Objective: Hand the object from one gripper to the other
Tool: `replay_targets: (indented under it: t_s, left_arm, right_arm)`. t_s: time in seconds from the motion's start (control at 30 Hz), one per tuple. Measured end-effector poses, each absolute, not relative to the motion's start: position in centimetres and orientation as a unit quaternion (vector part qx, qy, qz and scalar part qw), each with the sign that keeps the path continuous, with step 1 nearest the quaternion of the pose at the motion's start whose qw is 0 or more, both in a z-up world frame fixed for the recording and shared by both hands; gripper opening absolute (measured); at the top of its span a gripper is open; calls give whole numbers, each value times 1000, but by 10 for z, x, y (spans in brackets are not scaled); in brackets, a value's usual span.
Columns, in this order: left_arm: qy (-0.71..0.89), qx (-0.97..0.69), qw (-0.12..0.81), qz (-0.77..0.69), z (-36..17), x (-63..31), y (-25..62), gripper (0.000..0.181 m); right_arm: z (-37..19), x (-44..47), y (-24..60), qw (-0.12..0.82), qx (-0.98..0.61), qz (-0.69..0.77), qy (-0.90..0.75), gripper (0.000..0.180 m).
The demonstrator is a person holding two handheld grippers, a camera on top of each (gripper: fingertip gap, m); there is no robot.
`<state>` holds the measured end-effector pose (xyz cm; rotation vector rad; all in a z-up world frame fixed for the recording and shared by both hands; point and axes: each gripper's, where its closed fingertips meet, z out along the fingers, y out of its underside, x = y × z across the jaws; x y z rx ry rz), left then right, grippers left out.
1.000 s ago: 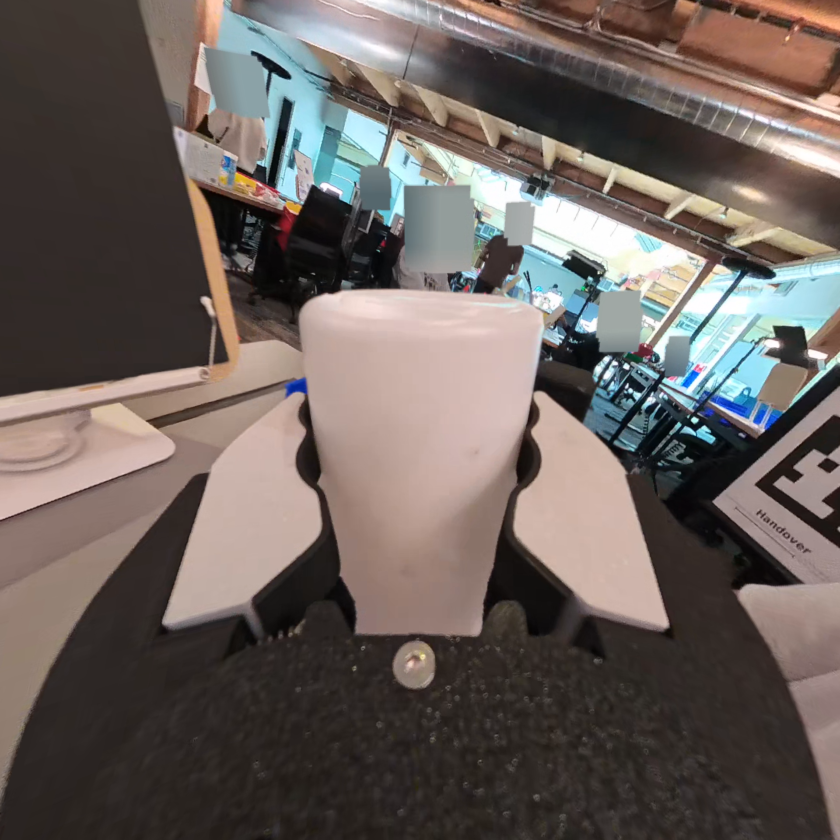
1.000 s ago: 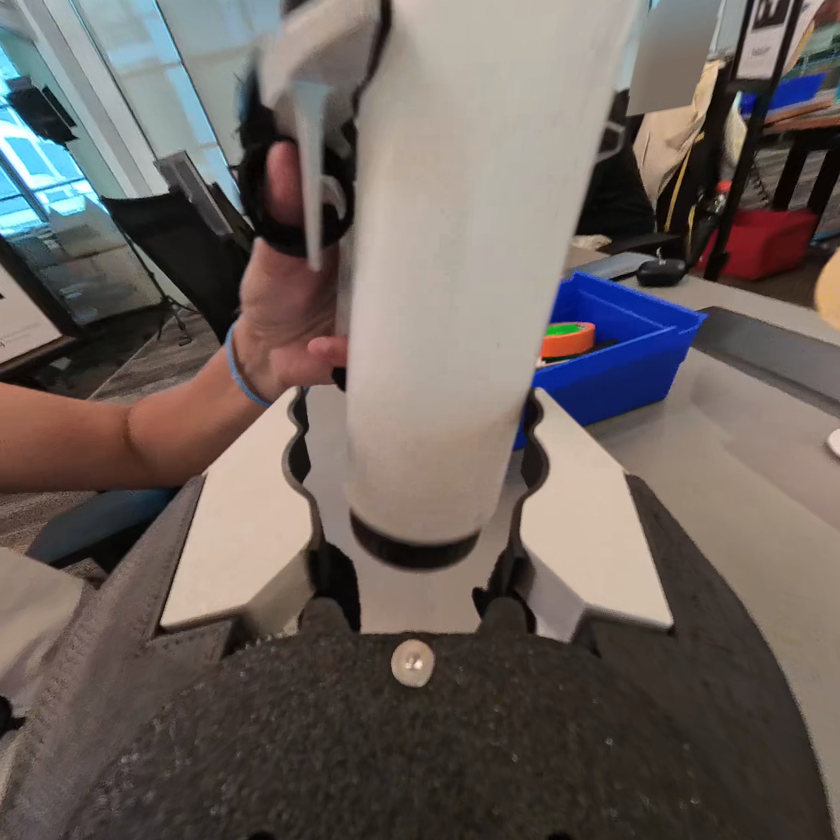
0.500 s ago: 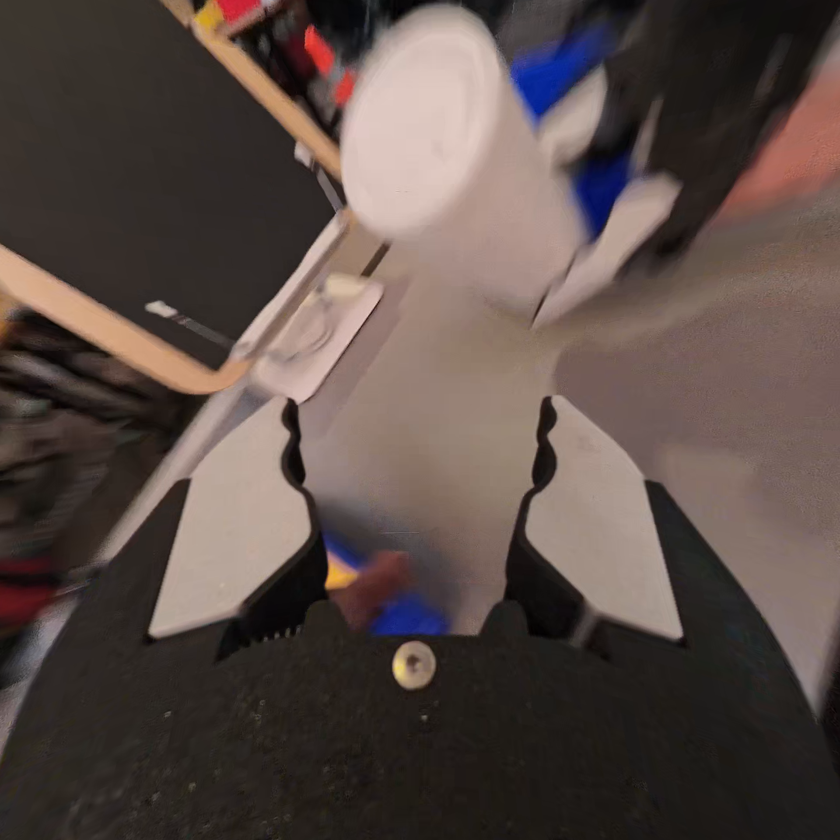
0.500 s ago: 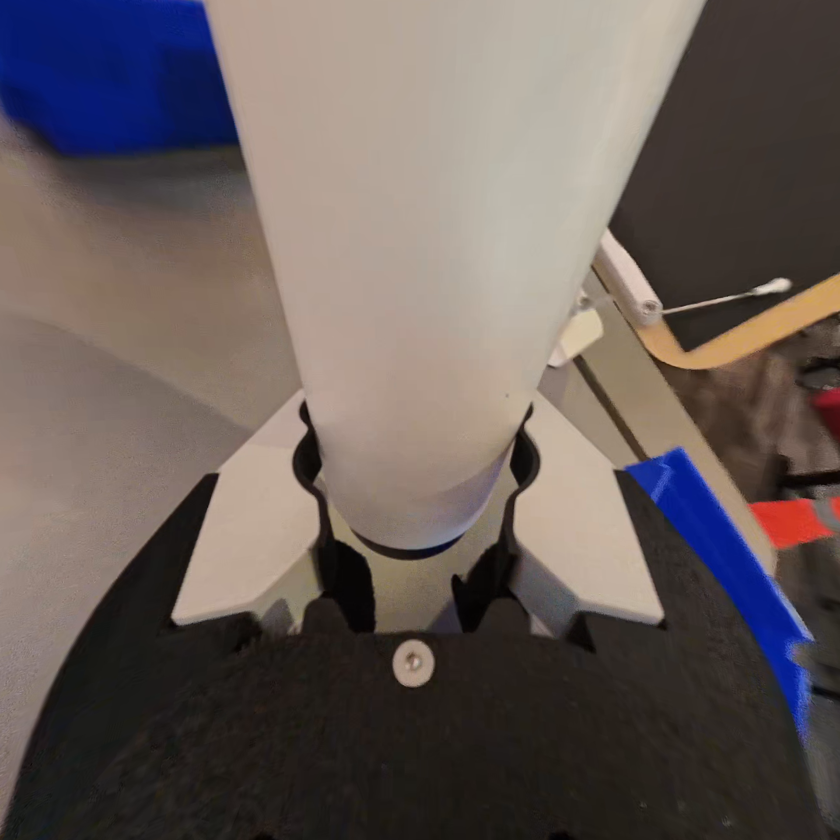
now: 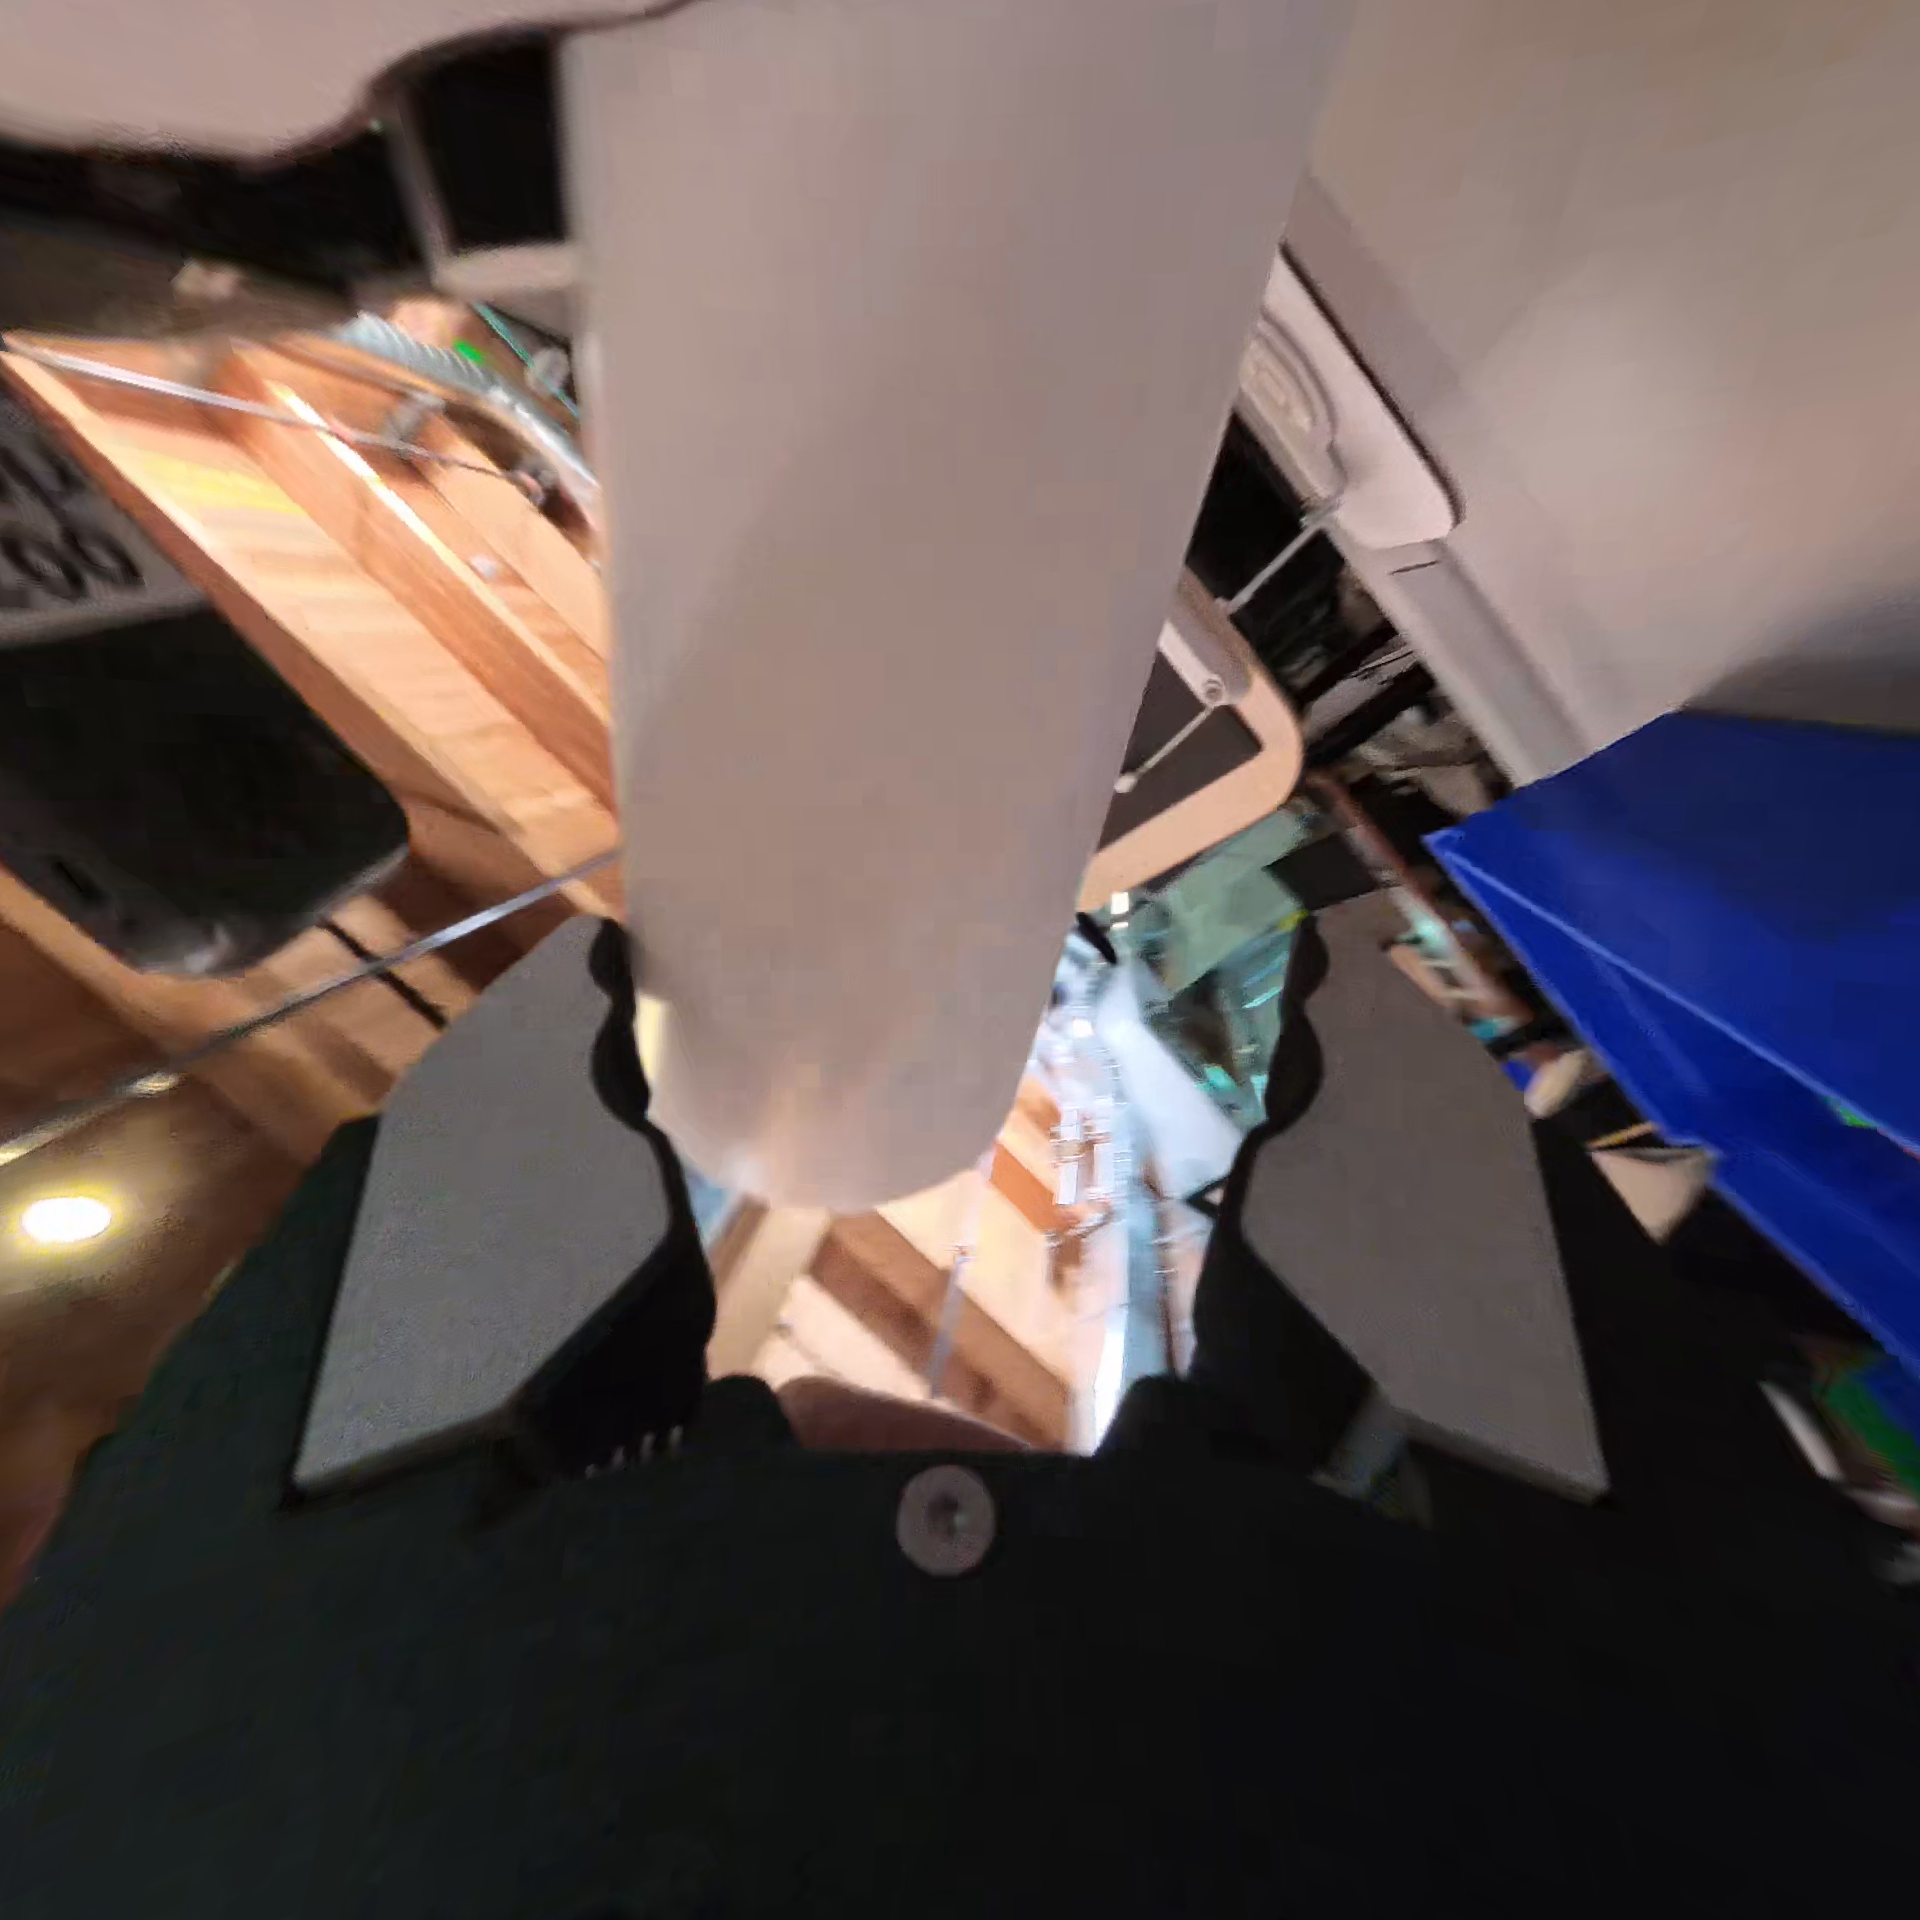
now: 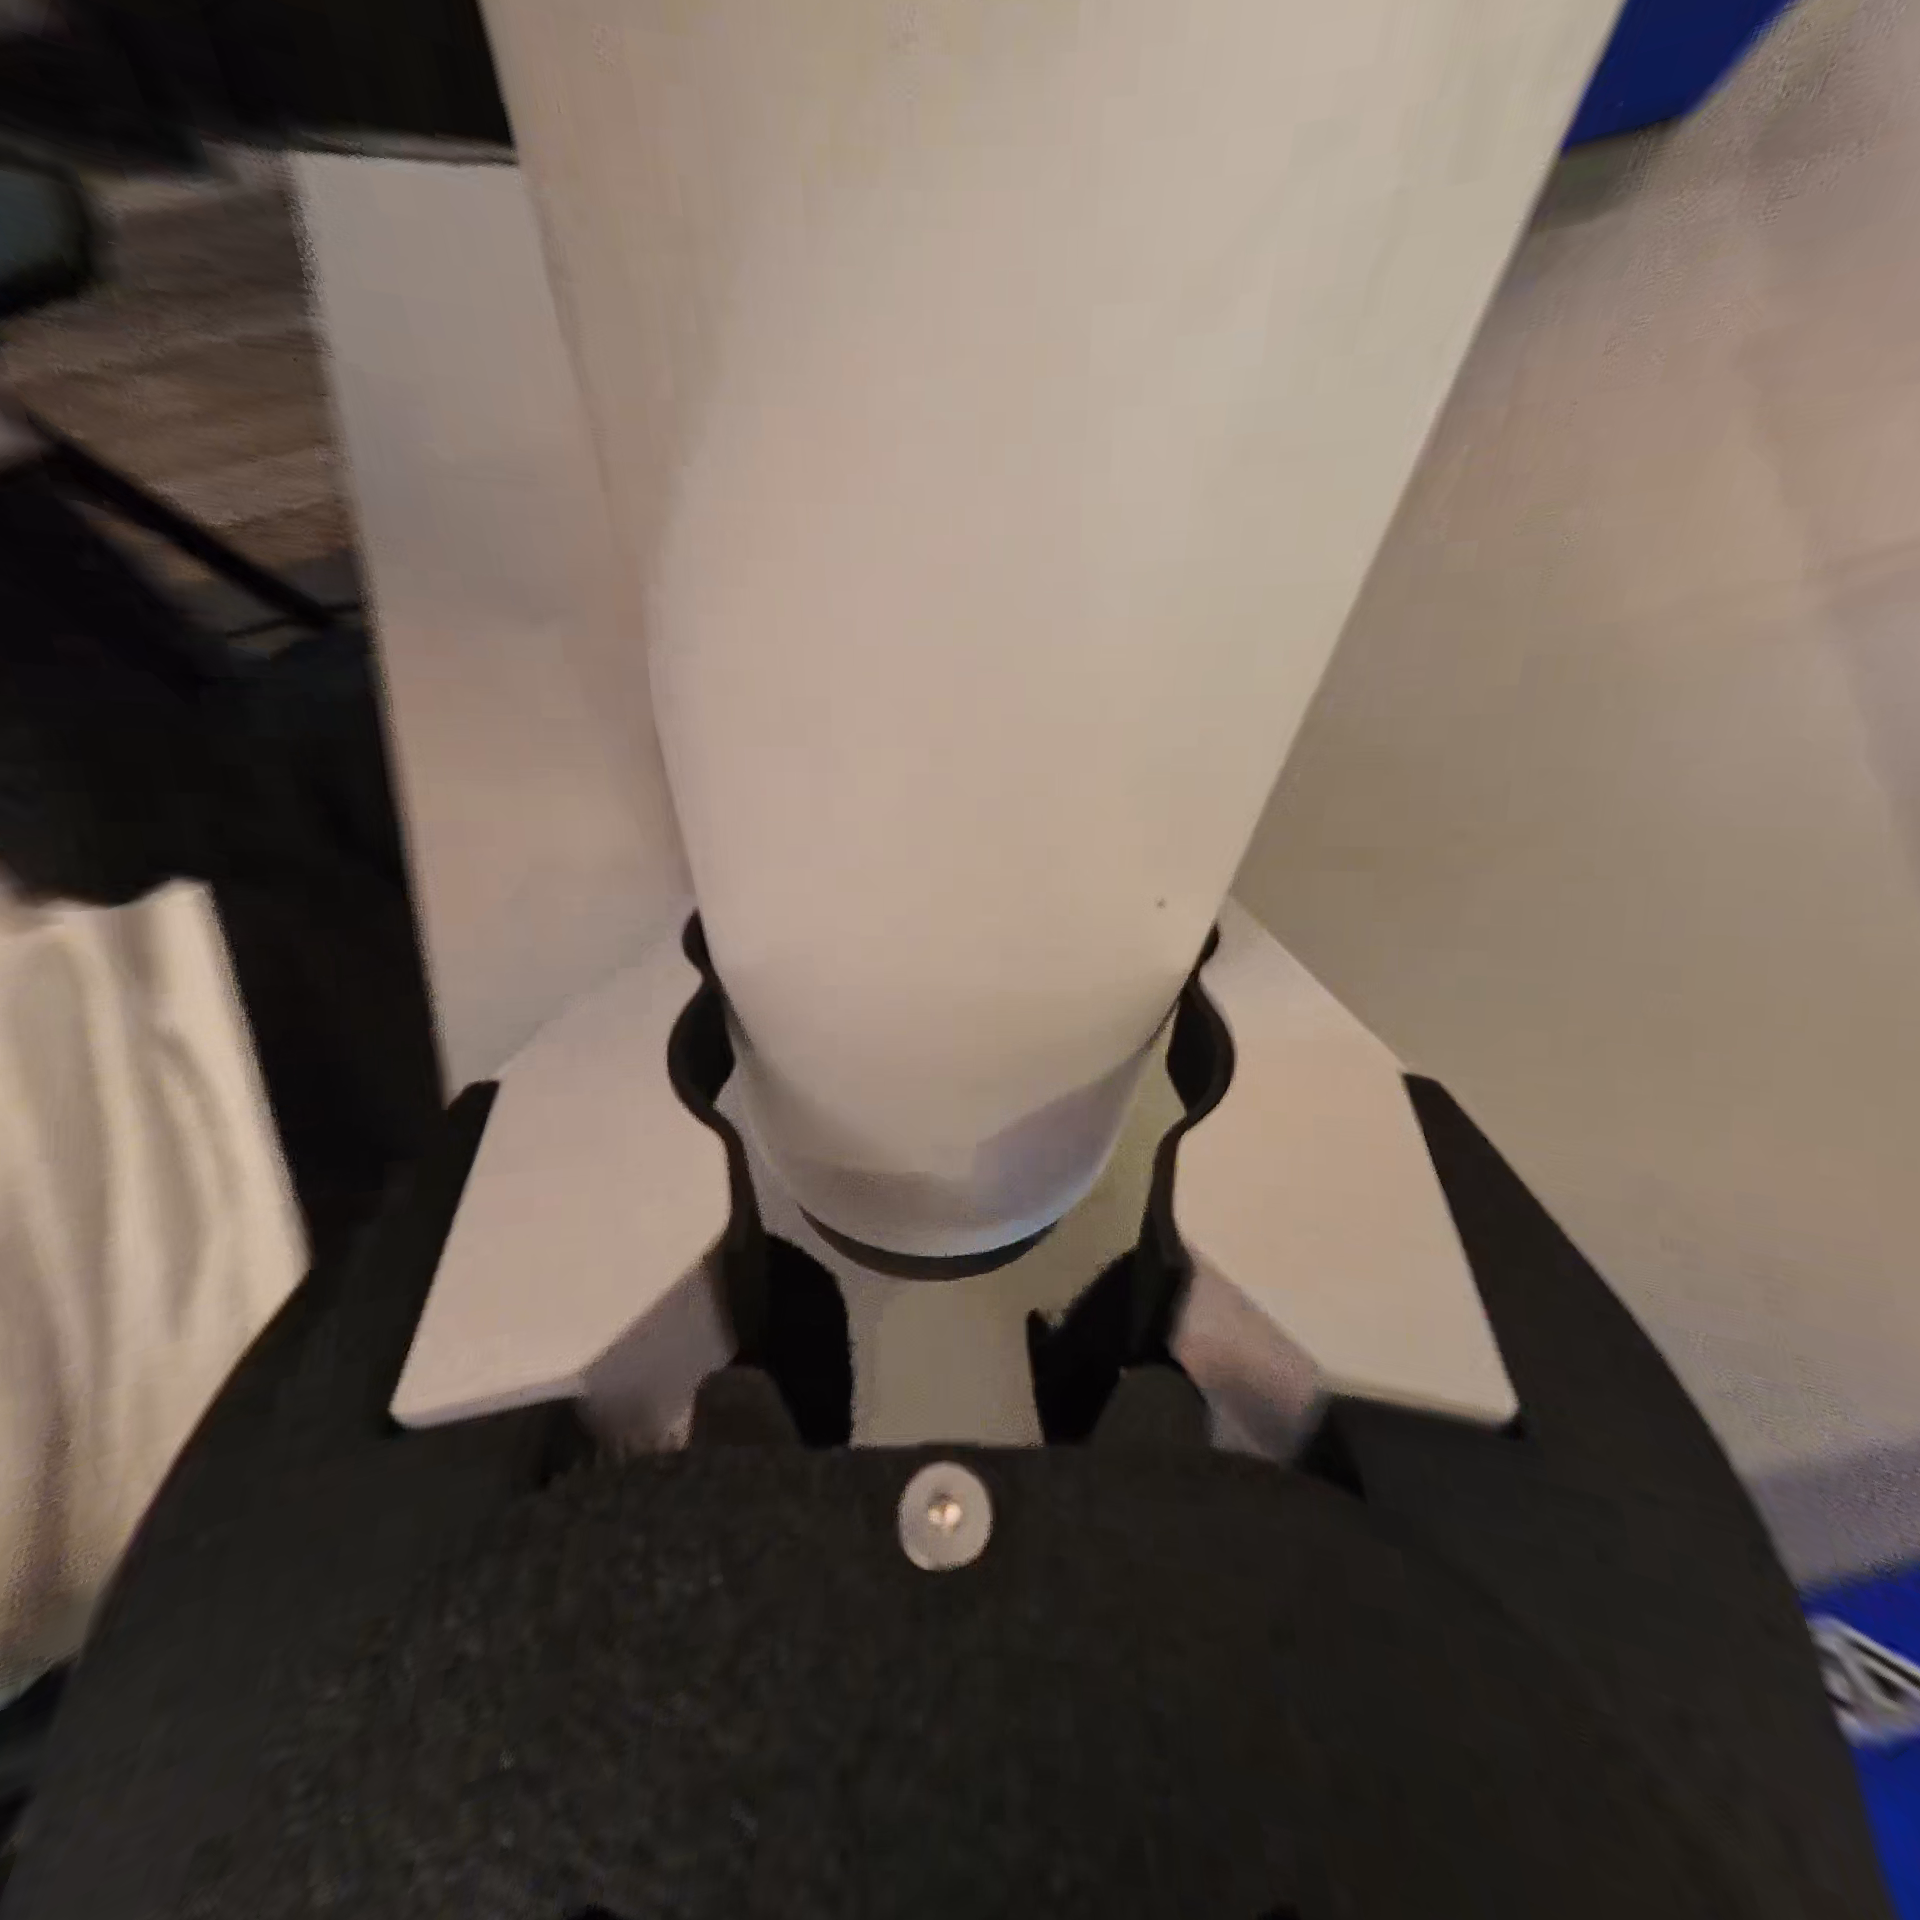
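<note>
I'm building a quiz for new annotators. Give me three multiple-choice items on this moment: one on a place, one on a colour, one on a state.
1. In the left wrist view, where is the blue bin?
A. right edge
B. left edge
C. bottom centre

2. In the right wrist view, what colour is the ring at the end of the white bottle?
A. red
B. black
C. green

3. How does the right gripper stand?
A. open, empty
B. shut on the white bottle
C. out of view

Key:
1 A, its blue wall fills the right side.
2 B, a black band circles the end.
3 B, both fingers press the bottle's sides.
</note>
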<state>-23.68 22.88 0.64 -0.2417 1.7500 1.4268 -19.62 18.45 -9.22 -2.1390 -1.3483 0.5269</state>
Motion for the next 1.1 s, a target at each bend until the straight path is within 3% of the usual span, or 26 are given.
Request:
replay_targets:
  t_s: [0.03,0.2,0.33,0.43,0.53,0.63,0.73,0.93,1.1]
  left_arm:
    - [690,-71,425,581,3,-231,231,120]
    - [667,-20,497,555,-15,-197,218,100]
    - [675,-76,525,513,-34,-197,224,100]
    - [655,-148,560,486,-25,-207,239,99]
    - [611,-327,600,400,-14,-239,270,99]
    - [540,-524,617,231,-19,-266,290,98]
    - [469,-656,590,-18,-31,-257,281,99]
    - [412,-671,494,-369,-36,-204,224,98]
    - [443,-686,443,-370,-76,-182,200,98]
  right_arm:
    - [-94,-199,175,251,-794,234,-502,86]
    - [-99,-214,135,142,-764,399,-487,87]
    - [-106,-207,135,131,-761,433,-465,88]
    - [-78,-200,149,196,-726,492,-439,89]
    - [-14,-168,184,341,-673,550,-359,92]
    - [39,-123,212,491,-617,549,-277,88]
    - [52,-107,225,585,-589,504,-238,88]
    - [41,-175,212,631,-575,444,-272,98]
    - [31,-224,212,615,-596,426,-290,106]
